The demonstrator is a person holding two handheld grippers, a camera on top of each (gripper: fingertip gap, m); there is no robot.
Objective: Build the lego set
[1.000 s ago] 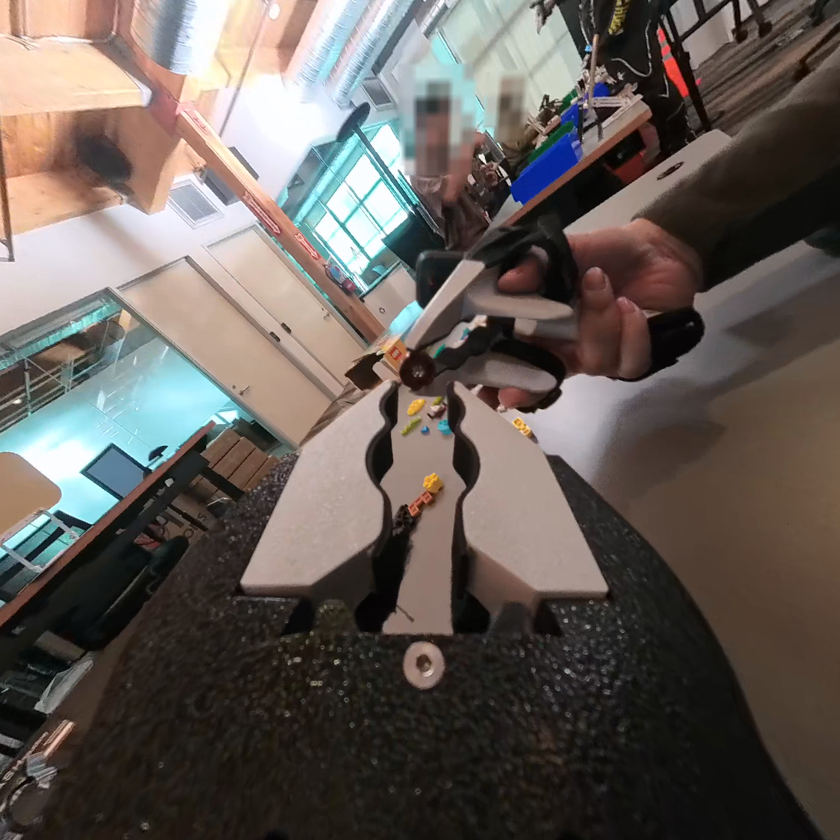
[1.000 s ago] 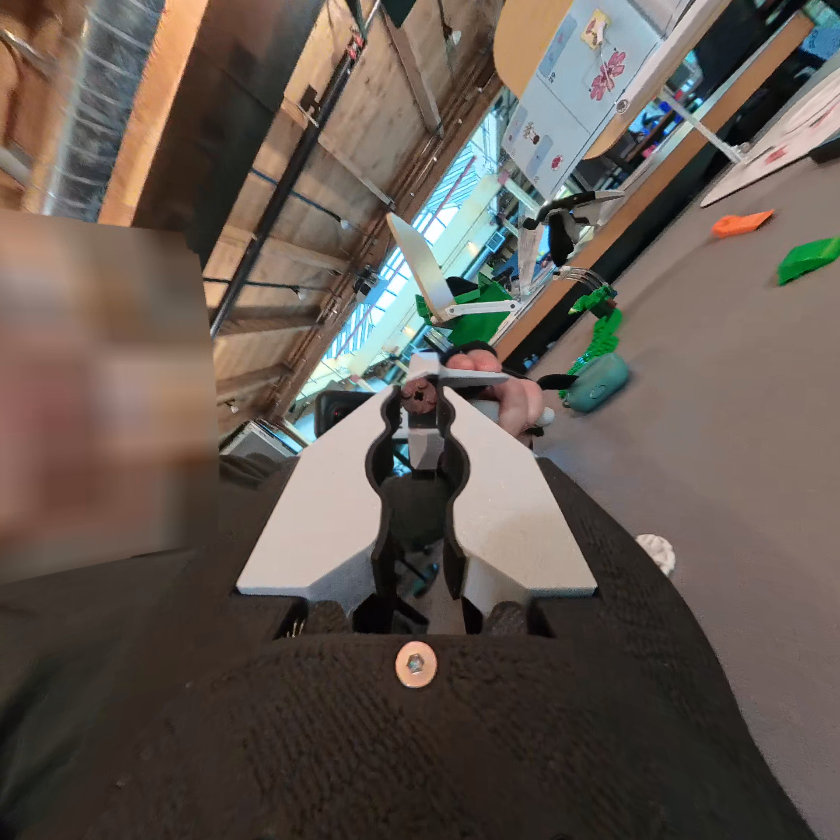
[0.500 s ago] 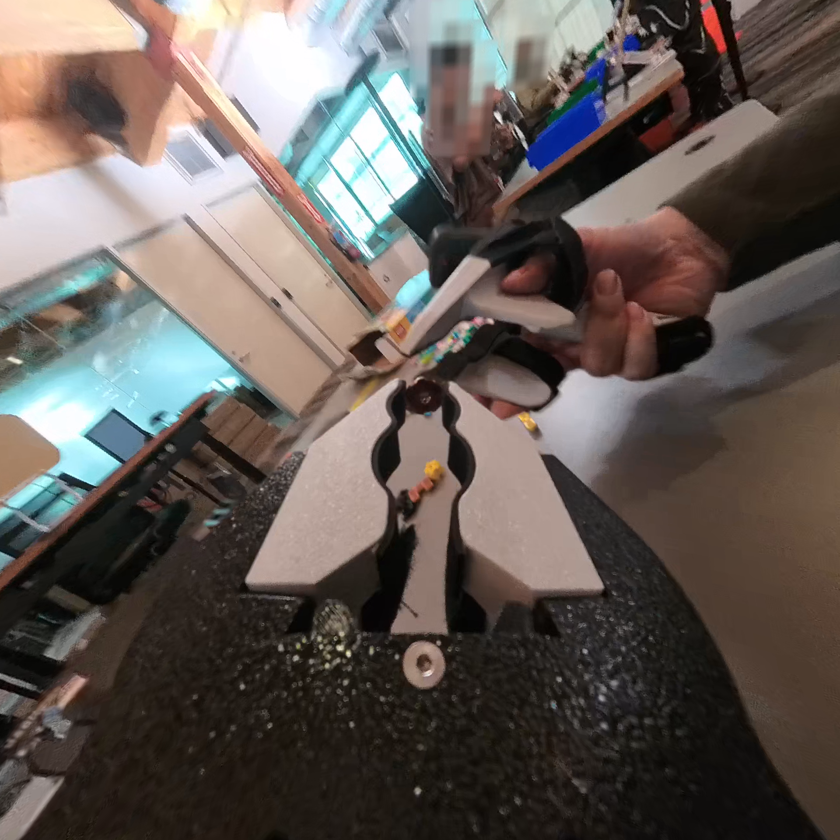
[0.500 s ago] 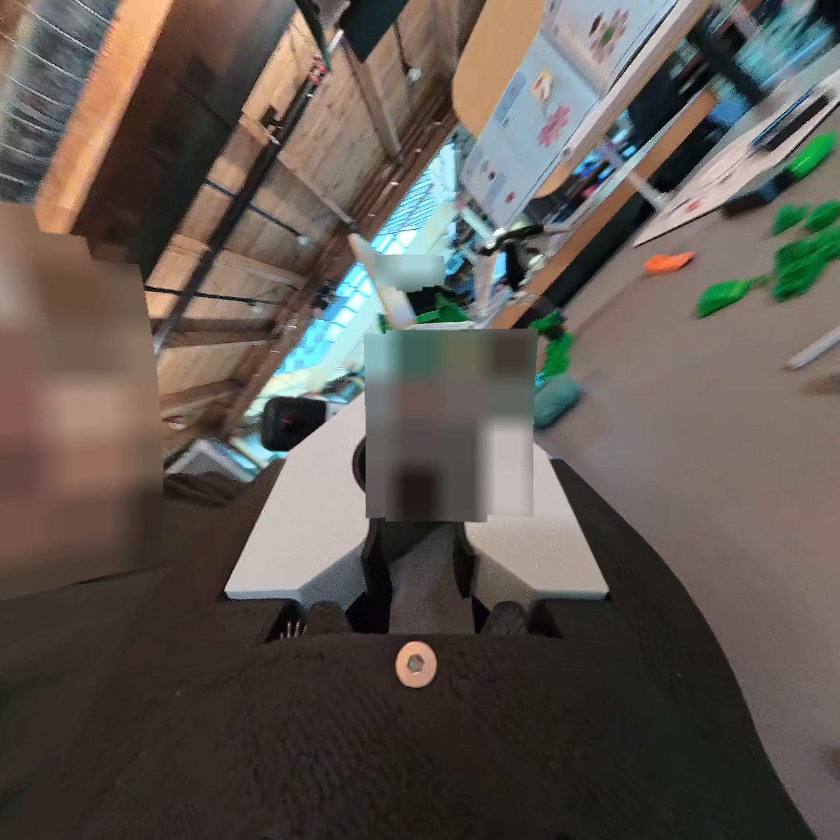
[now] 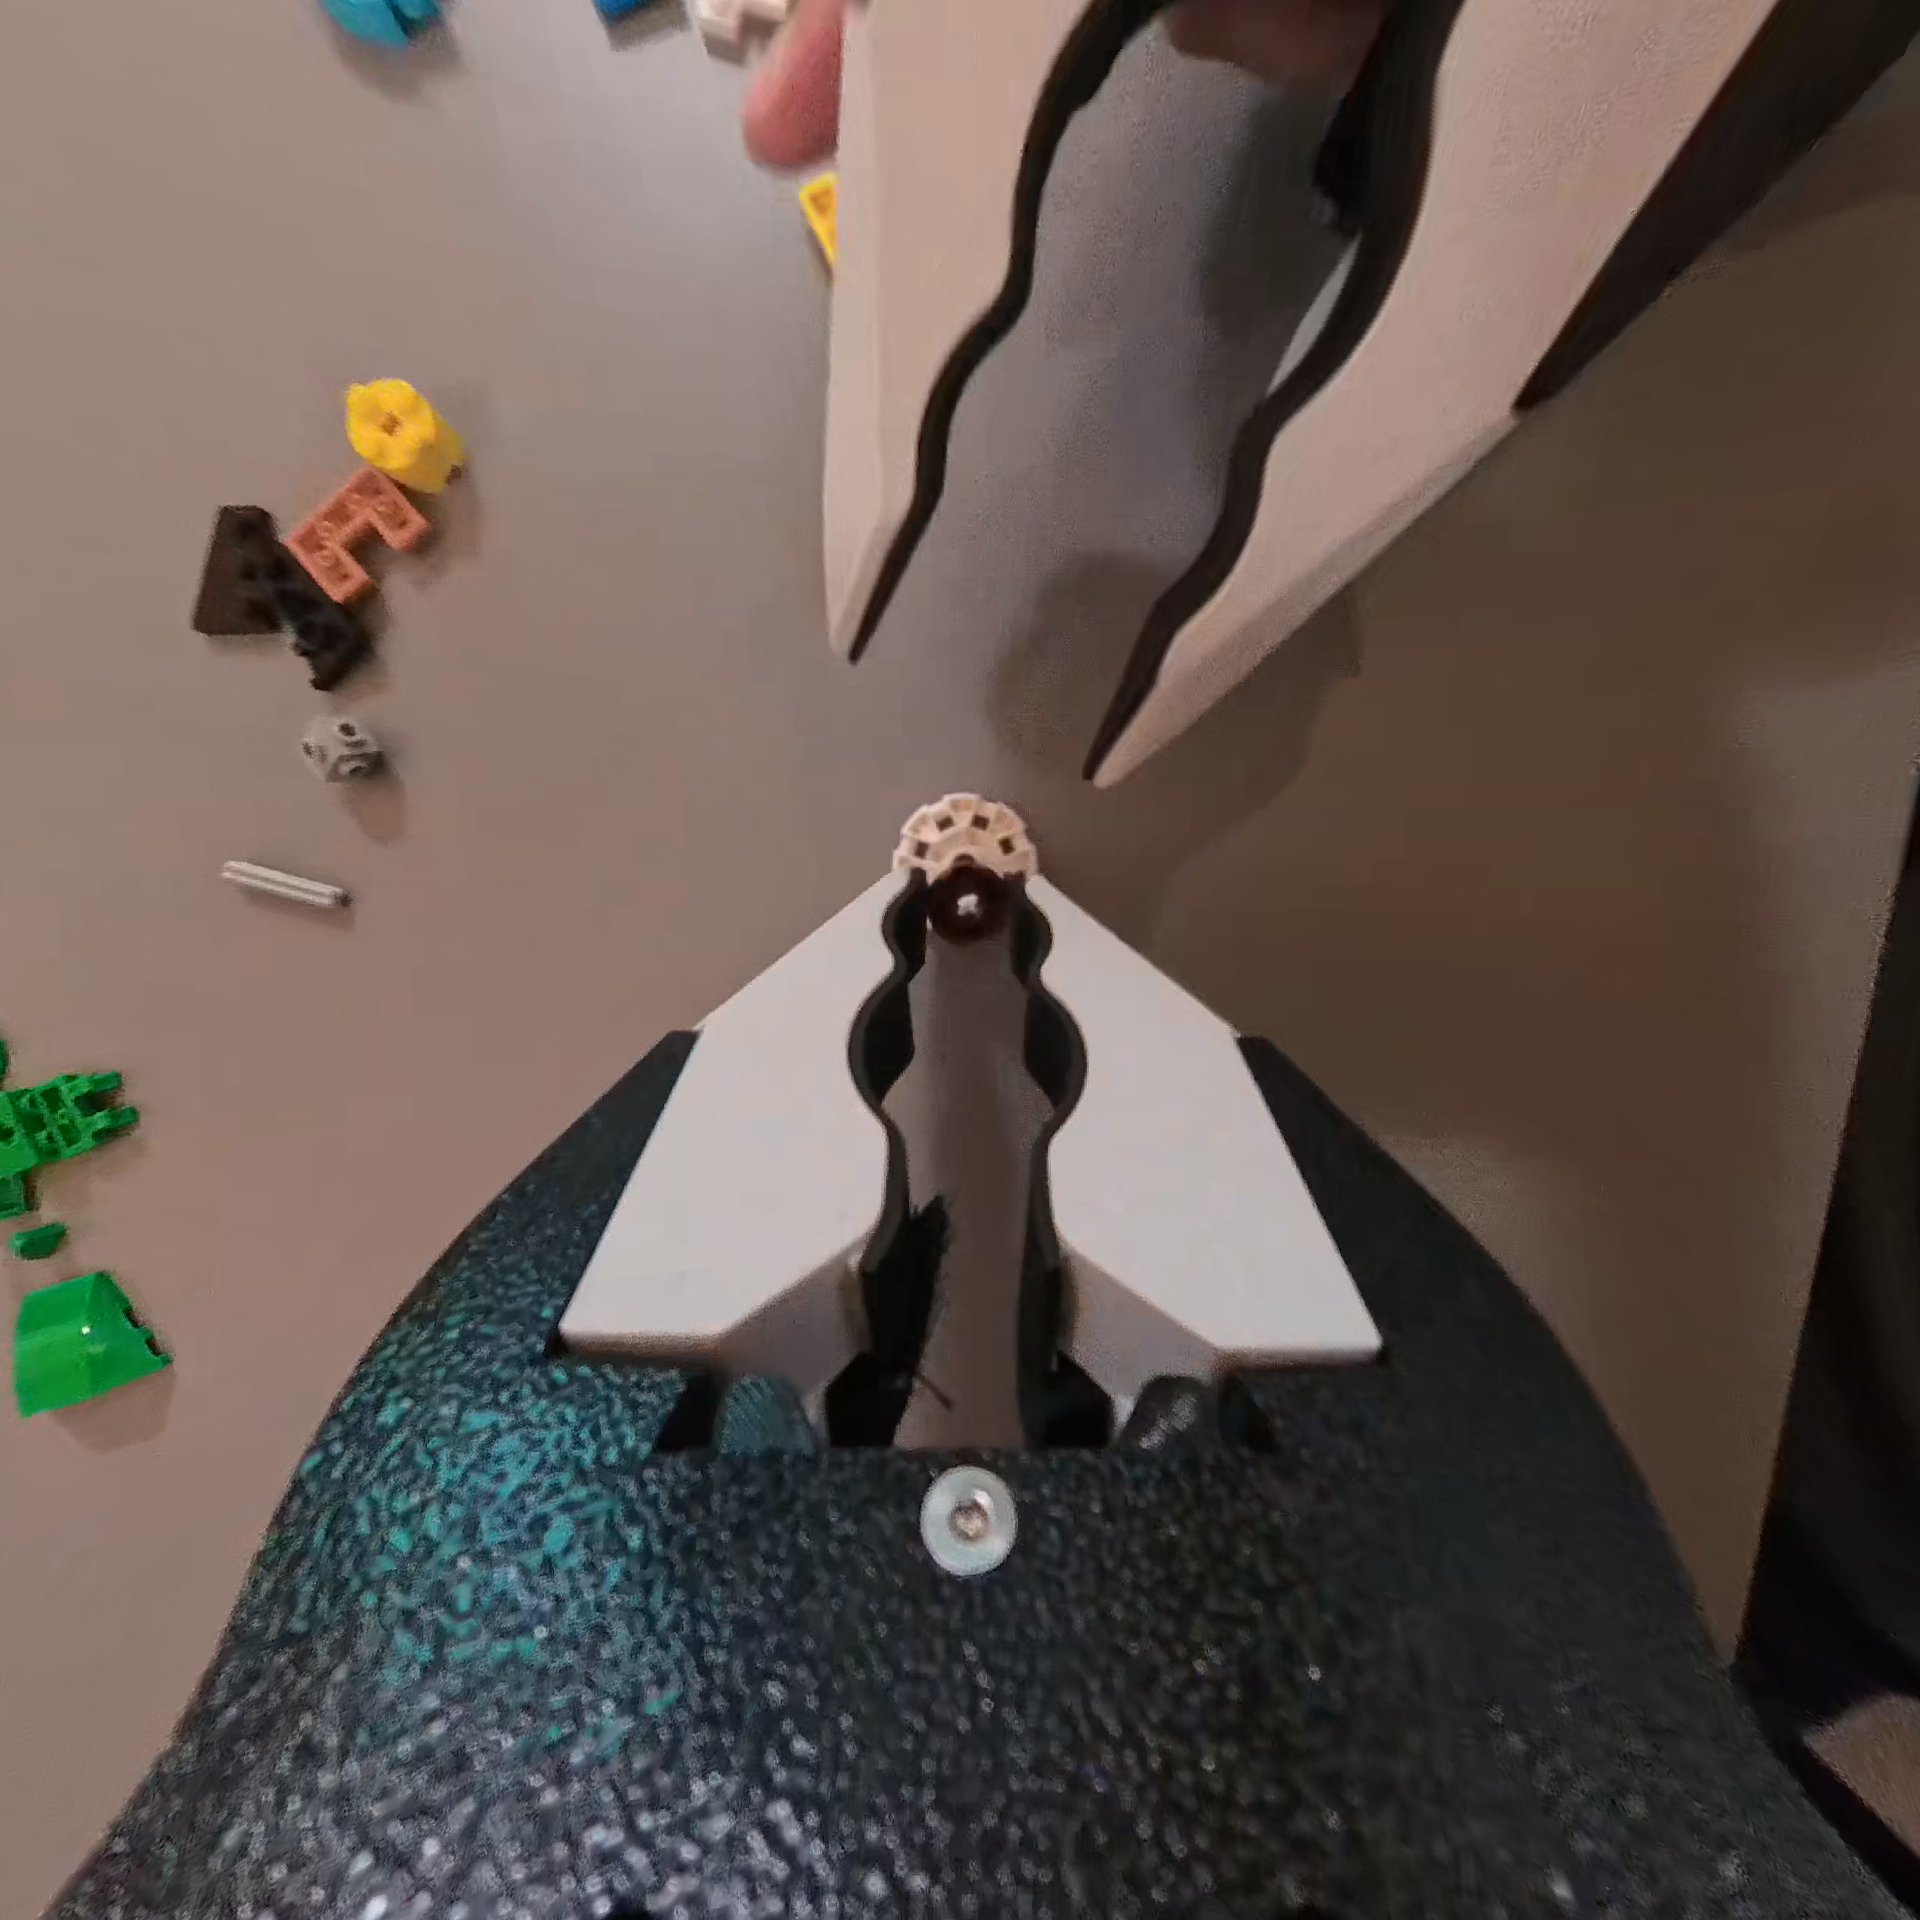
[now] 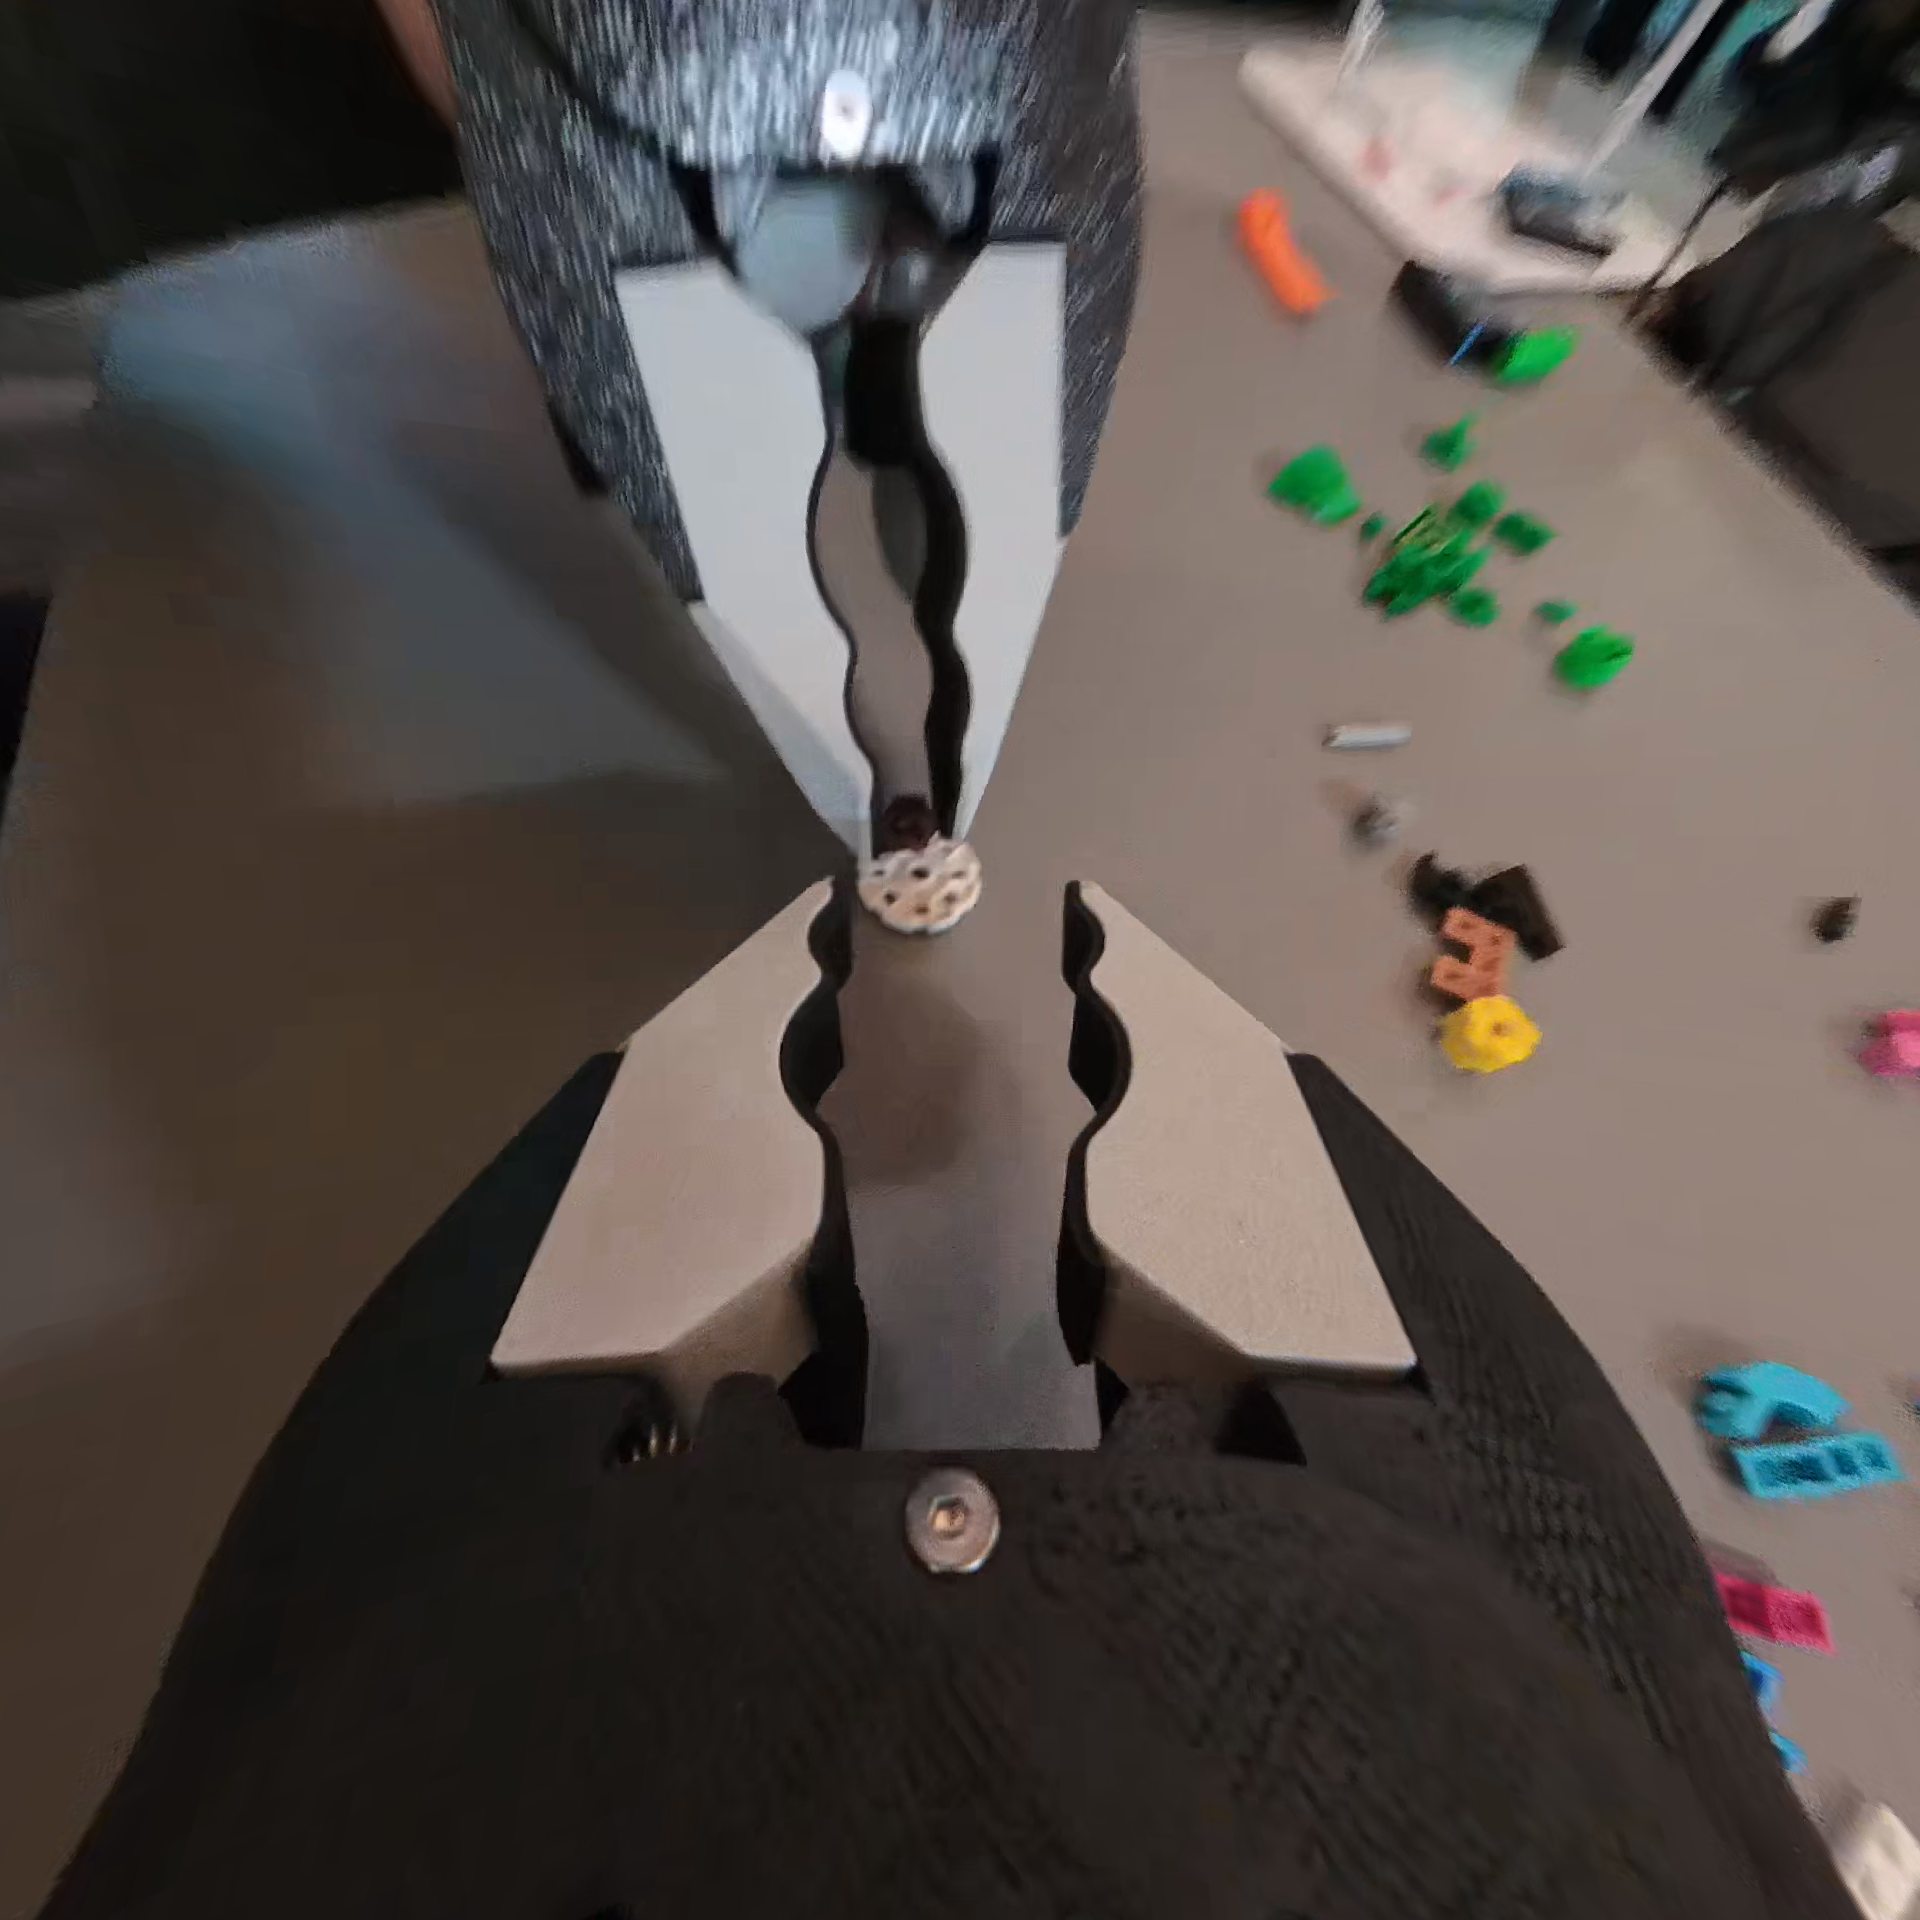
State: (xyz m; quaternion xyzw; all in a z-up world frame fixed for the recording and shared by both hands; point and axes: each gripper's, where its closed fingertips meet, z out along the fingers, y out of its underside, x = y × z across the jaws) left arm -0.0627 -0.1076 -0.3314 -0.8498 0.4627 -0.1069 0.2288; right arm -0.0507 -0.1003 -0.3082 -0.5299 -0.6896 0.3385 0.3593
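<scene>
Your left gripper pinches a dark brown round piece against the tan gear mid-tabletop. Your right gripper hangs wide, empty. Most lego parts lie loose; build barely begun.

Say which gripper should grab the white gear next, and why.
Right, probably. The right gripper is open with the white gear just off its fingertips, while the left gripper is shut on the dark round piece beside that gear, so it looks occupied.

Grey-brown tabletop, white board at its far edge, blurred dark furniture behind
</scene>
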